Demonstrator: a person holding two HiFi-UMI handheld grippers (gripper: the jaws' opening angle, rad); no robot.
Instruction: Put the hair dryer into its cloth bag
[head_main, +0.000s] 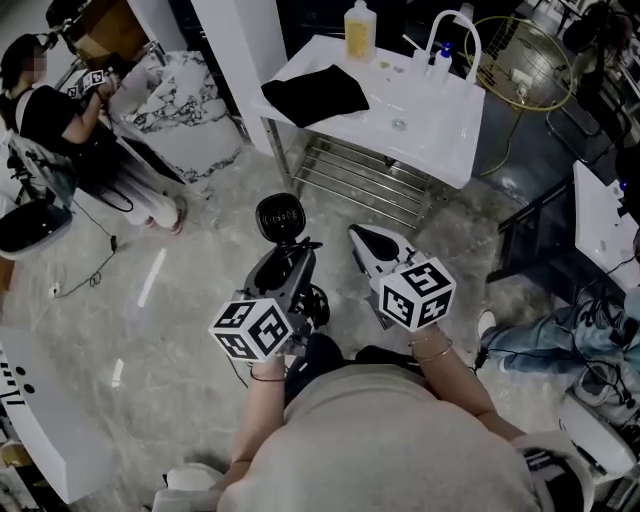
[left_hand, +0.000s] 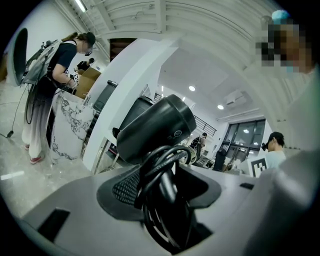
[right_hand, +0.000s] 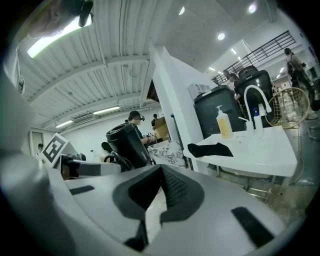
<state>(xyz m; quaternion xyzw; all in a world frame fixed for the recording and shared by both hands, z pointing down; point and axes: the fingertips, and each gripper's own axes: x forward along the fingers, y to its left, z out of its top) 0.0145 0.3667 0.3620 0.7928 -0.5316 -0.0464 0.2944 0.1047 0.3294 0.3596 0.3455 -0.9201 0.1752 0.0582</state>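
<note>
Holding the hair dryer (head_main: 280, 220) in head view, left gripper (head_main: 285, 268) is near; cloth bag (head_main: 315, 95) lies far on the counter (head_main: 440, 120). Left gripper view: jaws clamp its cord-wrapped handle. Right gripper view: right gripper (right_hand: 159, 190) jaws closed, empty, hair dryer at left.

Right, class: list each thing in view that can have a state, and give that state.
left gripper: shut on hair dryer
right gripper: shut, empty
cloth bag: lying flat on the sink counter
hair dryer: held, not yet in cloth bag
cord: coiled round the handle
bottle: upright
</note>
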